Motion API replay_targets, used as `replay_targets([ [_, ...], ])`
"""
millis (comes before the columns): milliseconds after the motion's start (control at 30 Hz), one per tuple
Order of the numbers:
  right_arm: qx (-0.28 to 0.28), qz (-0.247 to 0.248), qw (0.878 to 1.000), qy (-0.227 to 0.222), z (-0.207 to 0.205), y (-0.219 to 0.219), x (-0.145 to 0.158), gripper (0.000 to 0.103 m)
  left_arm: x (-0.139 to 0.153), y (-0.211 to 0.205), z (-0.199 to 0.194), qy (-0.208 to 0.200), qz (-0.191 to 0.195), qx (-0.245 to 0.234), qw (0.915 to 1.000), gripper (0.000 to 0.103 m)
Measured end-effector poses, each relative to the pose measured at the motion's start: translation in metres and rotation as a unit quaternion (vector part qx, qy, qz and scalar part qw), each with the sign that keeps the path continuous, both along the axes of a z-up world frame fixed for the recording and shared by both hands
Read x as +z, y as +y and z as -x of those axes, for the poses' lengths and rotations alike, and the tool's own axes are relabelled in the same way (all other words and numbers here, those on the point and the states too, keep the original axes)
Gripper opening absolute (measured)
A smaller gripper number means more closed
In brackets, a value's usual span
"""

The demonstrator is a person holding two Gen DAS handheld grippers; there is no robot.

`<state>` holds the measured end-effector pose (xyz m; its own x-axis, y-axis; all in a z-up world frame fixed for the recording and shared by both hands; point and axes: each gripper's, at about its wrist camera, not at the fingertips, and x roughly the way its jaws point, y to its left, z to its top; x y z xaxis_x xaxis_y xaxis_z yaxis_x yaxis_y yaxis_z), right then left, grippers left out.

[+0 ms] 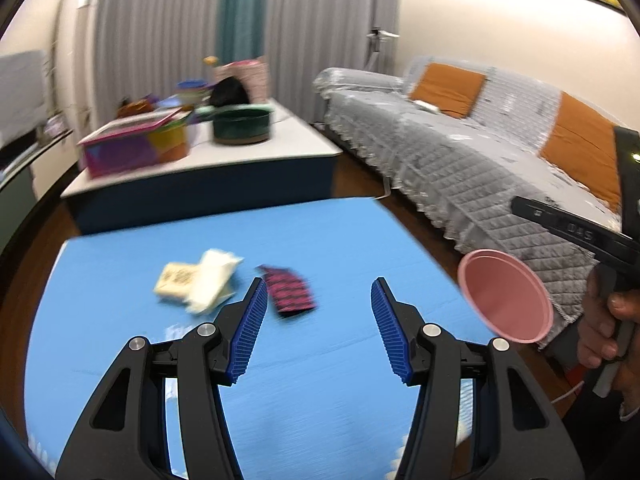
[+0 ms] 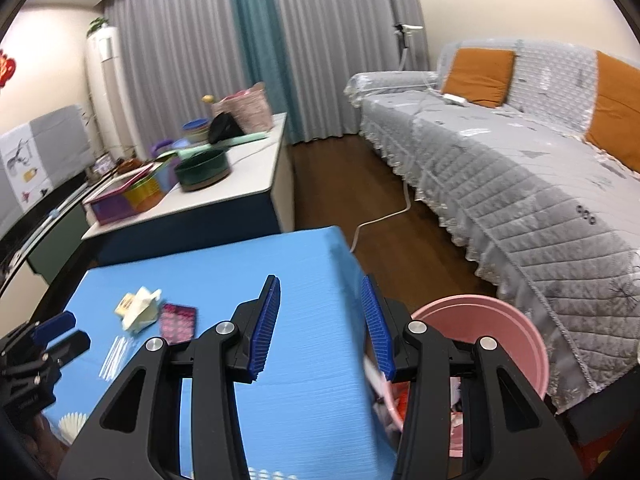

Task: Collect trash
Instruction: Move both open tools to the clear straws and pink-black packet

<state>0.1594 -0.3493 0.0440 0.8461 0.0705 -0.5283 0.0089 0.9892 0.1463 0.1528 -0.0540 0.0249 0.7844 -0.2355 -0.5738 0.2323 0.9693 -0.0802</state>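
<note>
**Over the blue table, both grippers empty, trash ahead**

Above the blue table (image 1: 320,240) both tools hang with nothing in them. The left gripper (image 1: 319,320) has its jaws spread wide, and the right gripper (image 2: 320,320) is likewise apart.

The risk, as I judge it, lies in the pile itself. The cream wrapper bundle (image 1: 200,284) and the pink-and-black packet (image 1: 290,290) are flat and light, so pads closing from above could slide over them or push them along the cloth rather than pinch them. The bundle looks like several loose pieces; a grab at one could scatter the rest. A few thin white sticks (image 2: 116,354) lie flat nearer the left edge and may be hardest to lift.

Relative to the left gripper, the packet sits just beyond and beside its left finger, the bundle further left, touching or nearly touching the packet. From the right gripper both lie well to the left. The pink bin (image 2: 480,344), already holding scraps, stands off the table's right edge, beside the grey-covered sofa (image 2: 520,184), under the right tool.
</note>
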Motion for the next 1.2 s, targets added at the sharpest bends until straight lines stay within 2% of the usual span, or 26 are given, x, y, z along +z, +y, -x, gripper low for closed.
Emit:
replay_targets([
  [200, 0.04, 0.009, 0.999, 0.01, -0.009, 0.042, -0.012, 0.043, -0.025, 0.052, -0.005, 0.025, 0.005, 0.069, 0.9973, 0.053],
  [433, 0.083, 0.015, 0.996, 0.015, -0.025, 0.091, -0.027, 0.043, -0.042, 0.084, -0.013, 0.04, 0.01, 0.11, 0.9931, 0.053],
  [800, 0.127, 0.019, 0.991, 0.034, -0.052, 0.142, -0.057, 0.044, -0.07, 0.086, -0.023, 0.069, -0.006, 0.108, 0.9917, 0.053],
  [1200, 0.151, 0.018, 0.986, 0.068, -0.084, 0.173, -0.092, 0.062, -0.099, 0.077, -0.041, 0.116, -0.02, 0.093, 0.9886, 0.052],
])
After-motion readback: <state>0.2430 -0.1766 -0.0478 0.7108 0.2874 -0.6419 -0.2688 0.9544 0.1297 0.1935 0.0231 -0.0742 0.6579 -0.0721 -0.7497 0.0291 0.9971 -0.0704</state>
